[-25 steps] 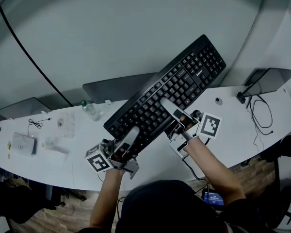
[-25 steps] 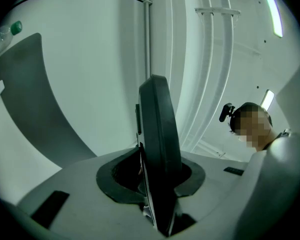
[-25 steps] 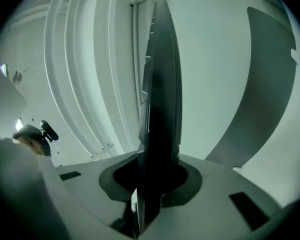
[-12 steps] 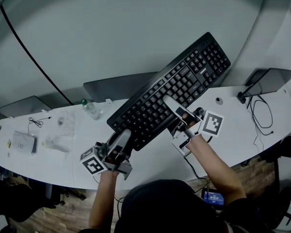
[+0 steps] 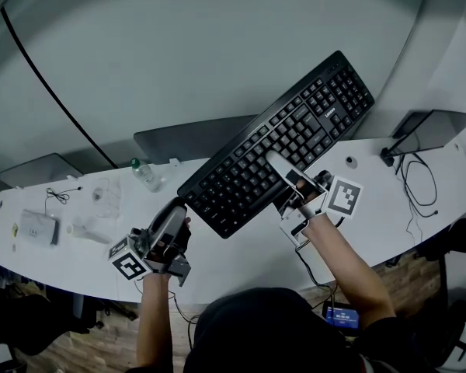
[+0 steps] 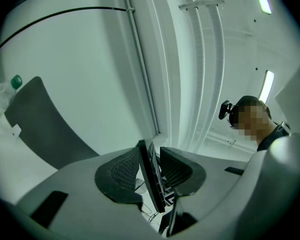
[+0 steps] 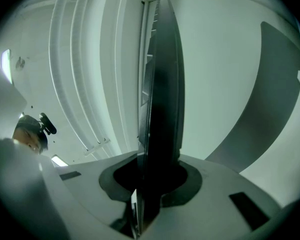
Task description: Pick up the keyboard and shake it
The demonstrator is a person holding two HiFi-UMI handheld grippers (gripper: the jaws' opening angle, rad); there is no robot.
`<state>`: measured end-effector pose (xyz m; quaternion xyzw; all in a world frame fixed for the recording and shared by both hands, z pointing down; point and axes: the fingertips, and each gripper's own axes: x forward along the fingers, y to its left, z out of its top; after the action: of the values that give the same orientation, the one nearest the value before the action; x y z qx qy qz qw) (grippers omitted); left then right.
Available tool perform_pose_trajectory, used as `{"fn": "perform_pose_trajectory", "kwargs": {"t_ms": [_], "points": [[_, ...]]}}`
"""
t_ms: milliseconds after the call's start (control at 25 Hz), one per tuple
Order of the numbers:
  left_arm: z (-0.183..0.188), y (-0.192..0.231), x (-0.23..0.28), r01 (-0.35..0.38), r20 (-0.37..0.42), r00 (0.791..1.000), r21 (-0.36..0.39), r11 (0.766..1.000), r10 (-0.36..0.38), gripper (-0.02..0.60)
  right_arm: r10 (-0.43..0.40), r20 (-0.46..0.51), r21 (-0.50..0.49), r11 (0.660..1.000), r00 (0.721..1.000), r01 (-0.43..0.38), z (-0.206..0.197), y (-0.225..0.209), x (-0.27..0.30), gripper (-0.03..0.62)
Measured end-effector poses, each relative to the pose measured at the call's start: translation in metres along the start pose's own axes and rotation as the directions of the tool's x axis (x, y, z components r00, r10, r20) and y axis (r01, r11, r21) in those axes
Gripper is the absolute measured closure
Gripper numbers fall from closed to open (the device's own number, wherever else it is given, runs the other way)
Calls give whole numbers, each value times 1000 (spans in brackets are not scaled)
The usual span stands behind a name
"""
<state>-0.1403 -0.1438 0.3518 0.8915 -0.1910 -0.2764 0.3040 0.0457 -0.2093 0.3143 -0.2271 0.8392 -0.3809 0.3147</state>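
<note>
Above the counter (image 5: 241, 259), the keyboard (image 5: 279, 142) is held aloft and tilted, pinched at its near edge by the right claw (image 5: 276, 162). The left claw (image 5: 176, 208) is spread, its jaws having just been opening; the keyboard's end is seen edge-on in the gap, untouched by the pads (image 6: 117, 171). A green-capped bottle (image 5: 144, 175) is set on the counter; its contents cannot be told.

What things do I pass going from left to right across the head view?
Small white box → plastic bottle → black keyboard → looped black cable.
</note>
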Motion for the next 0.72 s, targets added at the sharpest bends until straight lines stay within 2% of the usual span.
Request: {"fn": "perform_pose_trajectory", "kwargs": {"t_ms": [120,280,360,520,720], "points": [[19,5,-1,-25,-17,1000,61,998,26,451,-11,-17,-35,999,1000,10,-1,-2,1,507],[31,10,14,-60,-90,993,178,982,76,425,-7,-54,-62,998,999,4,-2,0,-1,507],[29,11,21,-60,-146,985,202,978,91,417,-3,-79,-75,997,997,-3,-5,3,-2,507],[14,7,34,-15,-292,953,211,977,78,388,4,-123,-86,996,992,-15,-13,9,-1,507],[-2,2,42,60,-441,897,205,977,38,354,20,-183,-93,995,983,-38,-26,16,5,507]]}}
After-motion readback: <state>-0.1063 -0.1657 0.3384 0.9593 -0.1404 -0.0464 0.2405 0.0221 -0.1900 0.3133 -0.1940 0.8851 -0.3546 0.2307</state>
